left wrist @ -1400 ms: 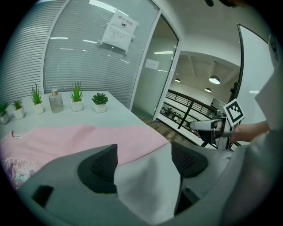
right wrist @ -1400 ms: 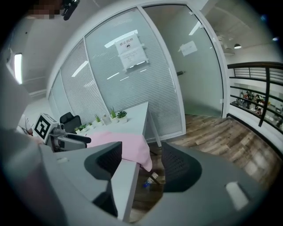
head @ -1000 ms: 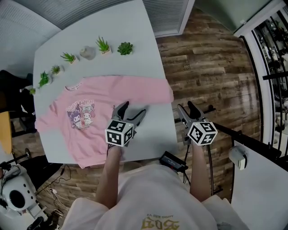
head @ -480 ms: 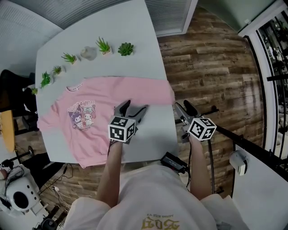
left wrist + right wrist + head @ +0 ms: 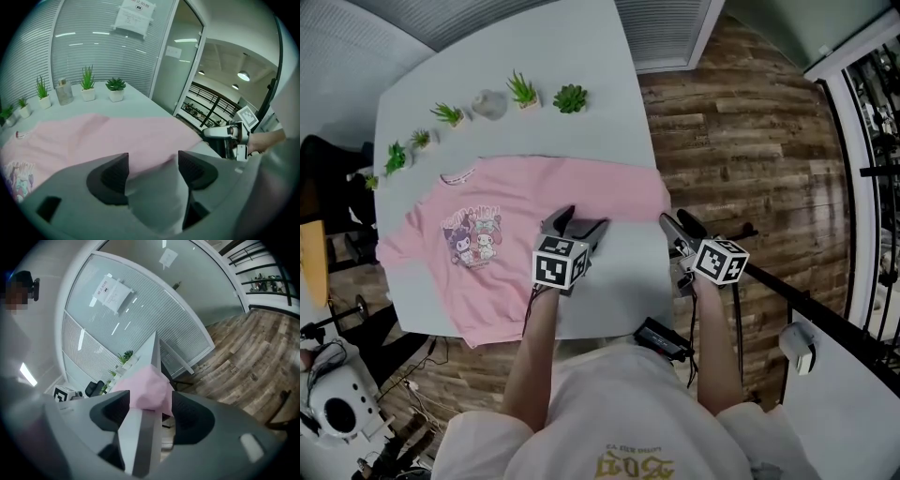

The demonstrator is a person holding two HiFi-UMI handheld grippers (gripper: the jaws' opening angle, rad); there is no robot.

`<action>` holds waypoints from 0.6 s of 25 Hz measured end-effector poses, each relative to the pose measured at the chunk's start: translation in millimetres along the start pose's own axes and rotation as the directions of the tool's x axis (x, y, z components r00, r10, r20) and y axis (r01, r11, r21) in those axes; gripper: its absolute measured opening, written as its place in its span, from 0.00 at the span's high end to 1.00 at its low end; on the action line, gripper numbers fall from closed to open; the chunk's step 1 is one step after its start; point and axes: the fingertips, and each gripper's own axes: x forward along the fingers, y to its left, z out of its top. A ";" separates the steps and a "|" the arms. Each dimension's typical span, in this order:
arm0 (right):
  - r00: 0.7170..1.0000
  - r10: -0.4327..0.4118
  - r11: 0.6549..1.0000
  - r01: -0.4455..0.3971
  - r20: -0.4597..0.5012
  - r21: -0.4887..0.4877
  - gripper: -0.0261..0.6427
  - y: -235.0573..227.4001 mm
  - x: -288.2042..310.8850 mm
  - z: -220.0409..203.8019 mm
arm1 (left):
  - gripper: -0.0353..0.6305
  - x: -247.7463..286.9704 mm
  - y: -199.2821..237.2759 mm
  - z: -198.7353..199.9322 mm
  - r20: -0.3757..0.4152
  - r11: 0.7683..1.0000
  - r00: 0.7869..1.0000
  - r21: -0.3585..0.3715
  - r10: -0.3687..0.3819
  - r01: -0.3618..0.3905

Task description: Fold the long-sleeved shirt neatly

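Observation:
A pink long-sleeved shirt (image 5: pixel 516 225) with a cartoon print lies face up on the white table (image 5: pixel 619 291). Its right sleeve (image 5: pixel 628 192) stretches to the table's right edge. My left gripper (image 5: pixel 581 221) hovers over the shirt's lower right part. Its jaws have just been closing a little, and they stand open over the hem (image 5: pixel 140 159) and bare tabletop. My right gripper (image 5: pixel 677 219) is beside the table's right edge, just below the sleeve end. Its jaws have just been opening. The pink sleeve end (image 5: pixel 147 387) shows ahead between the jaws, untouched.
Several small potted plants (image 5: pixel 570 97) and a glass jar (image 5: pixel 489 103) line the table's far side. Wooden floor (image 5: pixel 741 141) lies to the right. A black device (image 5: pixel 661 339) sits at the table's near edge. A dark chair (image 5: pixel 328 187) stands at the left.
Both grippers have sunk slightly towards the table. The right one has rolled and come closer to the sleeve end. The shirt has not moved.

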 end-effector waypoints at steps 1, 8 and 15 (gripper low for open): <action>1.000 0.001 1.000 -0.001 -0.006 0.018 0.55 -1.7 2.9 -2.2 | 0.44 0.5 1.1 -0.2 -0.002 1.000 1.000 -0.003 0.001 -0.001; 0.997 0.076 0.983 -0.072 -0.016 0.172 0.63 -2.8 17.2 -7.2 | 0.47 1.9 2.5 -4.2 -0.019 1.000 1.000 -0.015 0.002 -0.002; 0.999 0.048 0.992 -0.046 -0.020 0.116 0.80 0.8 15.1 -1.9 | 0.49 2.2 2.9 -4.0 -0.019 1.000 1.000 -0.011 0.008 -0.008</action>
